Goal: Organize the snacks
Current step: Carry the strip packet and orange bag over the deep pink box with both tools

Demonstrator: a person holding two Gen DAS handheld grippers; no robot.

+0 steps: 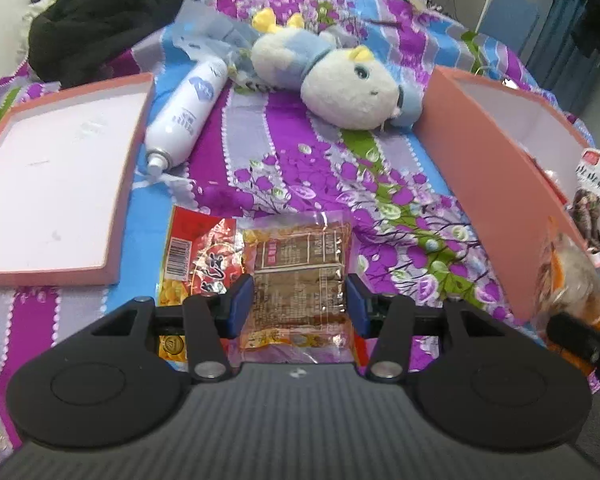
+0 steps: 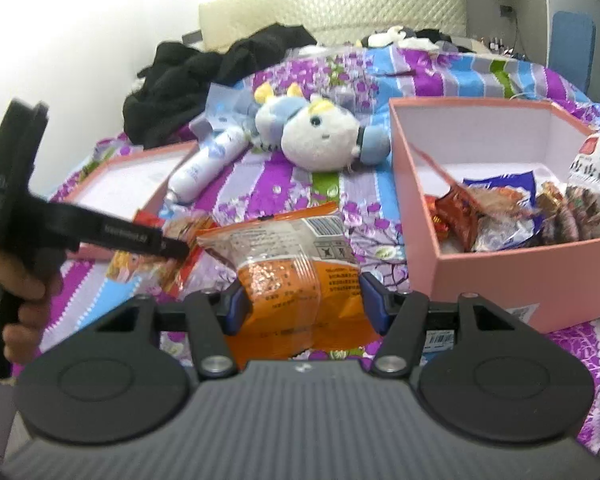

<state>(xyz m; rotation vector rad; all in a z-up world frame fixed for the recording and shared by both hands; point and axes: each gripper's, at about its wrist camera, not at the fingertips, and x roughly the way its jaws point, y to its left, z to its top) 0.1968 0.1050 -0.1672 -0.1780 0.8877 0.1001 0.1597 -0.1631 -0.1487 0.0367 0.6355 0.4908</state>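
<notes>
Left wrist view has the left gripper (image 1: 300, 304) with its jaws clenched on a brown snack packet (image 1: 298, 276), the blue pads pressing both of its edges. Just left of the jaws and partly under the packet lies a red and yellow snack bag (image 1: 198, 256) on the floral bedspread (image 1: 268, 160). Farther left of the jaws sits the shallow pink box lid (image 1: 60, 176), and ahead of them lie a white spray can (image 1: 186, 114) and a blue and white plush toy (image 1: 332, 84). To the right of the jaws stands the pink box (image 1: 488, 184).

Right wrist view shows the right gripper (image 2: 306, 306) with its jaws gripping an orange snack bag (image 2: 300, 276), which bulges between the pads and sticks out ahead of them. To the right of these jaws and a little beyond them stands the pink box (image 2: 496, 276), open, with several snack packets (image 2: 496, 216) piled inside. To the left, a hand (image 2: 24, 292) holds the handle of the left gripper (image 2: 168, 246), whose tip is near the red and yellow snack bag (image 2: 160, 264). Black clothing (image 2: 188, 72) lies heaped well beyond the jaws.
</notes>
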